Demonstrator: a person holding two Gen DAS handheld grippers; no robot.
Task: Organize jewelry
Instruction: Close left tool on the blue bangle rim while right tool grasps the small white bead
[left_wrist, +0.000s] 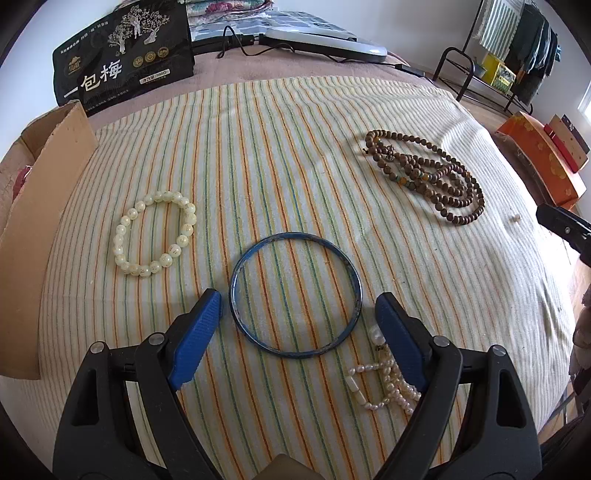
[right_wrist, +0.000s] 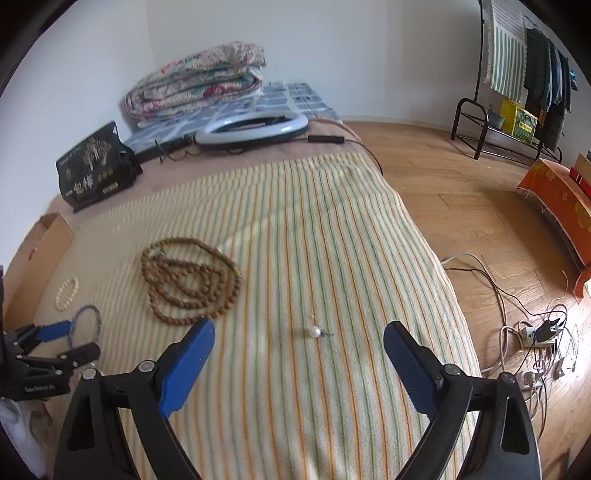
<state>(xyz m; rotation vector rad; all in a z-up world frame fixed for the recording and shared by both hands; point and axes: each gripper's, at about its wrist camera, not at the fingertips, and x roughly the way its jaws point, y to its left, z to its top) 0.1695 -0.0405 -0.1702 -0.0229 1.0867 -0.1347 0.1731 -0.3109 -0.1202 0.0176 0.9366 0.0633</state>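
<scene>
Left claw (left_wrist: 295, 314) — spread wide, nothing pinched, pointing steeply down at the striped blanket (left_wrist: 295, 166) on the bed. Blue bangle (left_wrist: 295, 294) lies flat in lower centre of the left wrist view, its near arc between the two blue pads, its ring reaching up-frame past the tips. A round hoop has no long axis; judgement: a grip means taking one rim, so the claw would need to shift sideways until a pad sits inside the ring. Pearl strand (left_wrist: 384, 384) lies heaped at lower right, partly under the right-hand pad (left_wrist: 400, 350) — risk of snagging it. Cream bead bracelet (left_wrist: 155, 233) sits left of centre; brown bead necklace (left_wrist: 424, 177) upper right, well apart.

Right claw (right_wrist: 299, 338) — also spread, empty. Single pearl pendant (right_wrist: 314, 332) lies on the blanket between its tips, just above centre, stem pointing right. Right claw is the nearer to the pendant; left claw nearer to the bangle.
</scene>
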